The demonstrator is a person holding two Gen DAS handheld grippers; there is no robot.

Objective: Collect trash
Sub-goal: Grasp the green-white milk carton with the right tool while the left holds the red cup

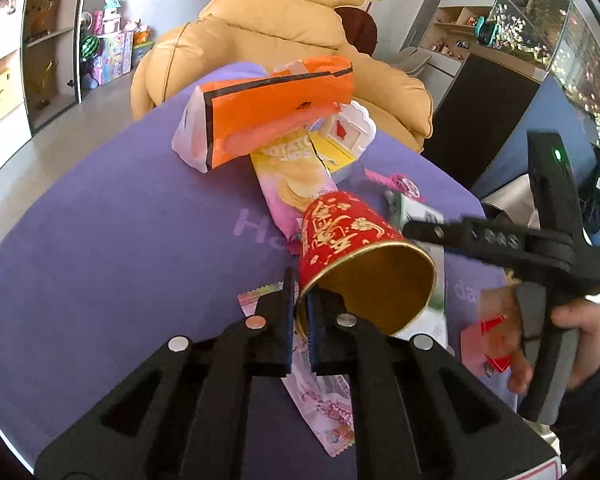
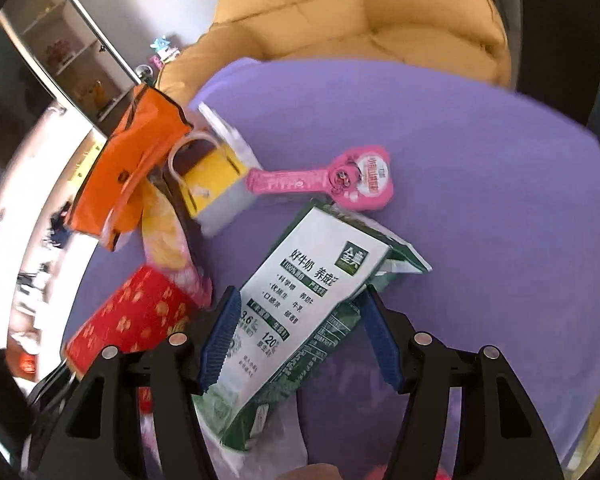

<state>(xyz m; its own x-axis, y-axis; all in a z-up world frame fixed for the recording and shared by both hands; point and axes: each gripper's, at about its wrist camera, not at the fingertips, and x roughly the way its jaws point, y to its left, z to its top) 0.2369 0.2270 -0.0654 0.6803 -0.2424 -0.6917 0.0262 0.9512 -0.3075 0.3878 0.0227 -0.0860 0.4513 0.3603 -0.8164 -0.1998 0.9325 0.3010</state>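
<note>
There, on the purple tablecloth (image 1: pixel 100 240), the trash lay in a loose cluster. A red paper cup (image 1: pixel 352 240) with gold characters was tipped on its side, its gold-lined mouth turned toward the left gripper (image 1: pixel 300 320), whose blue-padded jaws were nearly closed and pinched the cup's rim wall between them. Under and behind the cup stretched a pink potato-chip bag (image 1: pixel 288 188), and a pink wrapper (image 1: pixel 320 396) lay flat beneath the left gripper's fingers. Farther back, an orange pouch (image 1: pixel 272 116) with black edging rested on top of the chip bag, just beside a small yellow-and-white box (image 1: pixel 340 140).

The right gripper (image 2: pixel 300 332) had its jaws wide apart, one on each side of a crumpled green-and-white milk carton (image 2: pixel 296 304) that lay flat on the cloth; neither blue pad (image 2: pixel 220 340) could be seen pressing on it. In the left wrist view this gripper reached in from the right, held by the person's right hand (image 1: pixel 560 344); whether its tips touched the carton could not be told there.

Beyond the carton, near it, lay a pink paddle-shaped package (image 2: pixel 328 180) with a round head. A tan cushioned armchair (image 1: pixel 284 20) stood behind the table, and shelves of toys (image 1: pixel 112 48) lined the wall to the left.
</note>
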